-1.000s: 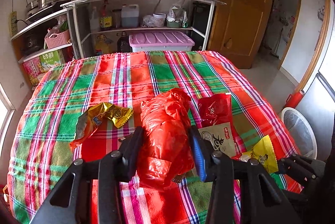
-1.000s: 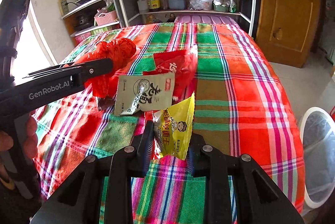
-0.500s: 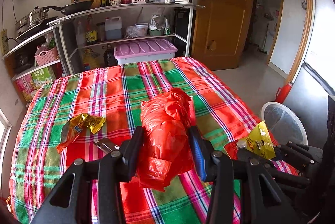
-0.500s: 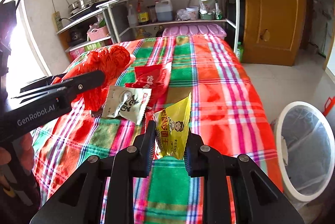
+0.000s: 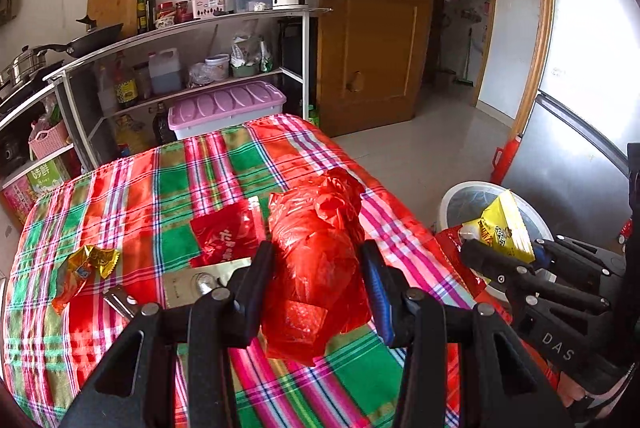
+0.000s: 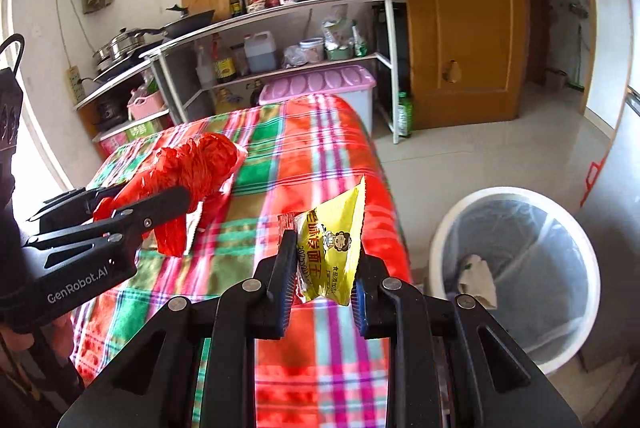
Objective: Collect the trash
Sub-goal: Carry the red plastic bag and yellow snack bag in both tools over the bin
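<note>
My left gripper (image 5: 316,260) is shut on a crumpled red plastic bag (image 5: 316,228), held above the plaid tablecloth (image 5: 168,163). In the right wrist view that bag (image 6: 196,163) hangs over the table's left part. My right gripper (image 6: 324,256) is shut on a yellow snack packet (image 6: 332,248), with a scrap of red wrapper (image 6: 286,222) pinched behind it. It hovers at the table's right edge, next to a white trash bin (image 6: 440,240) lined with clear plastic. On the cloth lie a red wrapper (image 5: 226,236), a gold wrapper (image 5: 88,264) and a pale packet (image 5: 188,282).
The bin (image 5: 450,195) stands on the floor just right of the table, some paper inside. Beyond the table are a metal shelf rack (image 5: 180,39) of kitchenware, a pink-lidded box (image 5: 228,103) and a wooden door (image 5: 372,27). A person's hand (image 6: 16,340) grips the left tool.
Both grippers have swung right and slightly up with their loads, off the table's middle toward the bin. The bin now fills much more of the right wrist view.
</note>
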The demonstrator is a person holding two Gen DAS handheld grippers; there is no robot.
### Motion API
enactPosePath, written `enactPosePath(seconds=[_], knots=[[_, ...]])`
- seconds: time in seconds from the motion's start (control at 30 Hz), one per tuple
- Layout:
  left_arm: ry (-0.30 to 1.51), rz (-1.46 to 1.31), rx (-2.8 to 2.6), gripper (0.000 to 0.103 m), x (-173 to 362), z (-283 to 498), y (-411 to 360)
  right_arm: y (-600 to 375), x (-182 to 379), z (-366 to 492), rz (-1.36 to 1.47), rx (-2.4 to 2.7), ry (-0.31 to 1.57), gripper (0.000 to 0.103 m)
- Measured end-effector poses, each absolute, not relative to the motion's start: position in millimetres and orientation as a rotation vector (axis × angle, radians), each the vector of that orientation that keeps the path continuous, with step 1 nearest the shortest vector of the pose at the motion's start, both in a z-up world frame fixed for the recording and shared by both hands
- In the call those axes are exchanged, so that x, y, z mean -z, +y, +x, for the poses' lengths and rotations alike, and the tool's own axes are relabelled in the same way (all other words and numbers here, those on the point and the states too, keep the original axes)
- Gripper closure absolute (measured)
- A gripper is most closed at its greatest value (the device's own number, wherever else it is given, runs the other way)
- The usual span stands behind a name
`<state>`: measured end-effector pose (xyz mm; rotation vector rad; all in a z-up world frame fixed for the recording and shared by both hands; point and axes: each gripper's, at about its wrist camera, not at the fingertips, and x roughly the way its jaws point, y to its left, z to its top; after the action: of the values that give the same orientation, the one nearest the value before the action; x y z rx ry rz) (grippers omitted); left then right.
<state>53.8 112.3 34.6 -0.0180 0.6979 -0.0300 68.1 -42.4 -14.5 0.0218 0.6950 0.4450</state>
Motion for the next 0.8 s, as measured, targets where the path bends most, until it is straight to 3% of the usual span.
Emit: enactPosePath(seconds=[0.8], knots=[[0.715, 0.075, 0.306, 0.057, -28, 93, -37, -184, 12, 81, 0.084, -0.145, 0.692, 0.078]])
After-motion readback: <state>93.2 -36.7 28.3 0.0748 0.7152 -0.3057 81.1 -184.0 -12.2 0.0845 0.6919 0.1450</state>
